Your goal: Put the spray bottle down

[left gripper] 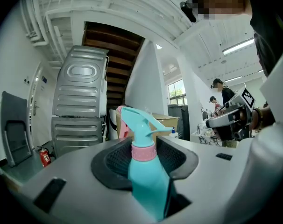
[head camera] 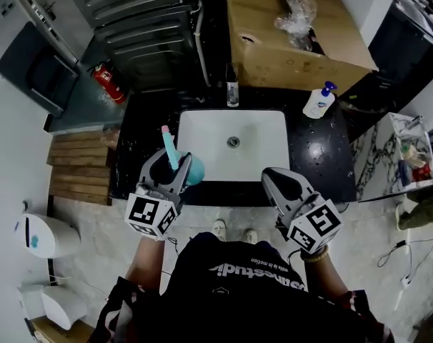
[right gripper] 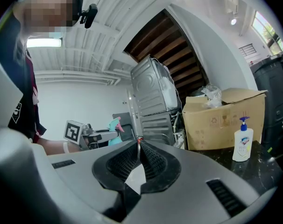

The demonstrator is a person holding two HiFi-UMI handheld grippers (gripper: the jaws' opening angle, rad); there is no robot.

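A teal spray bottle (head camera: 171, 151) with a pink collar and pink trigger stands upright between the jaws of my left gripper (head camera: 176, 168). The jaws are shut on its body, over the left front corner of the white sink (head camera: 202, 131). In the left gripper view the bottle (left gripper: 146, 176) fills the gap between the pads, its nozzle pointing right. My right gripper (head camera: 272, 179) hovers at the sink's right front corner. In the right gripper view, my right gripper (right gripper: 138, 144) has its fingertips together with nothing between them.
The sink is set in a black counter (head camera: 324, 156). A white pump soap bottle (head camera: 319, 101) and a small dark bottle (head camera: 232, 88) stand behind the sink. A cardboard box (head camera: 295, 41), grey machines (head camera: 145, 27) and a red fire extinguisher (head camera: 108, 82) lie beyond.
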